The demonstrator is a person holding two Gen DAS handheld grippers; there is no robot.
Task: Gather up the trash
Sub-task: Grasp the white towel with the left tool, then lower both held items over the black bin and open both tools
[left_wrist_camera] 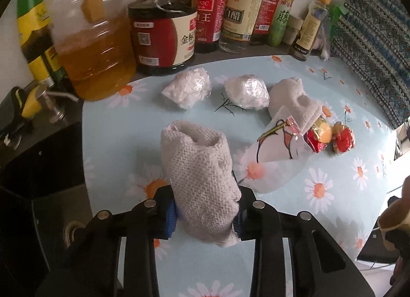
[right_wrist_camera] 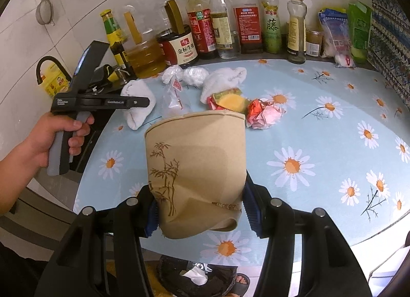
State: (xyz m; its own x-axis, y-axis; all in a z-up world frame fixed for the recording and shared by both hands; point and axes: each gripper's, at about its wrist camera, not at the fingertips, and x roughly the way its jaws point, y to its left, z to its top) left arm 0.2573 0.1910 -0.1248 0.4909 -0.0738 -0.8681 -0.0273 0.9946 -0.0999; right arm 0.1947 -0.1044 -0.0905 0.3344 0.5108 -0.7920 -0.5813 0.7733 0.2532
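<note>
My left gripper (left_wrist_camera: 206,216) is shut on a rolled grey knitted cloth (left_wrist_camera: 202,179) and holds it above the daisy-print table (left_wrist_camera: 123,123). In the right wrist view this cloth (right_wrist_camera: 137,102) hangs from the left gripper (right_wrist_camera: 143,101) at the table's left edge. My right gripper (right_wrist_camera: 201,216) is shut on a crushed brown paper cup (right_wrist_camera: 197,169). On the table lie two crumpled clear plastic bags (left_wrist_camera: 189,88) (left_wrist_camera: 247,92), a second cloth (left_wrist_camera: 294,99), a clear printed bag (left_wrist_camera: 274,158) and red and gold wrappers (left_wrist_camera: 330,138).
Oil and sauce bottles (right_wrist_camera: 217,28) line the back of the table. A large oil jug (left_wrist_camera: 94,48) stands at the back left. A patterned cloth (left_wrist_camera: 376,48) hangs at the right. A dark bin (right_wrist_camera: 194,279) sits on the floor below the table's front edge.
</note>
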